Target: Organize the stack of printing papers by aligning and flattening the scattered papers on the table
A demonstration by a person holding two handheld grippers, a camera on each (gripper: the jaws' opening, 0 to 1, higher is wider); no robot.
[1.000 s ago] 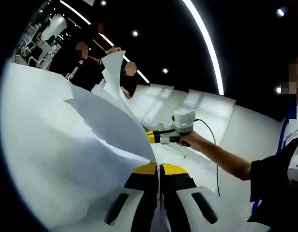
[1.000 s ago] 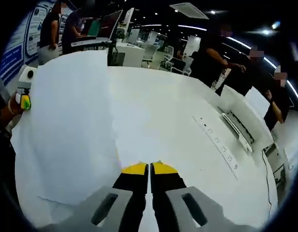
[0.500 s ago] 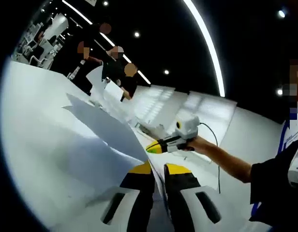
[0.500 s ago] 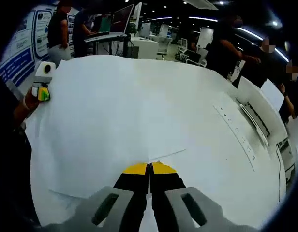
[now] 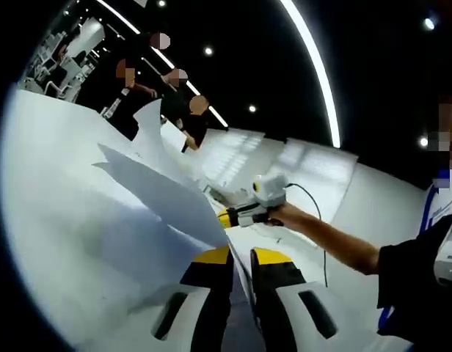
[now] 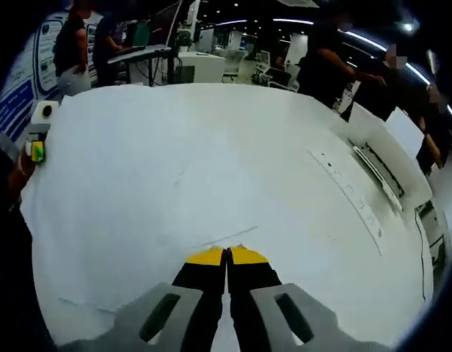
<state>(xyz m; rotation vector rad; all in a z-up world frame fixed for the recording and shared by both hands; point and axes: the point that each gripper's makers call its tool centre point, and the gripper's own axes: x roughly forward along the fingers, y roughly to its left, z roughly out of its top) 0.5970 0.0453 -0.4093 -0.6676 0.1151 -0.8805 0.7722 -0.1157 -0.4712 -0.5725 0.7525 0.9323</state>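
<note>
White printing papers (image 6: 160, 183) lie spread across a white table (image 6: 314, 242). My right gripper (image 6: 227, 254) is shut on their near edge, its yellow tips pressed together. In the left gripper view a sheet of the papers (image 5: 145, 205) rises and curls up to the left. Its edge runs between the jaws of my left gripper (image 5: 241, 257), which is shut on it. The right gripper (image 5: 244, 214) also comes in from the right there, held by a hand and touching the far edge of the paper. The left gripper (image 6: 37, 147) shows at the left edge of the right gripper view.
A long white power strip or rail (image 6: 347, 194) runs along the table's right side, with a white tray or printer part (image 6: 380, 161) beyond it. Several people (image 6: 325, 66) stand around the table's far side. A cable (image 5: 318, 220) trails from the right gripper.
The right gripper view has shifted slightly, and the papers look flatter and more spread. In the left gripper view the right gripper has moved a little left along the paper's edge.
</note>
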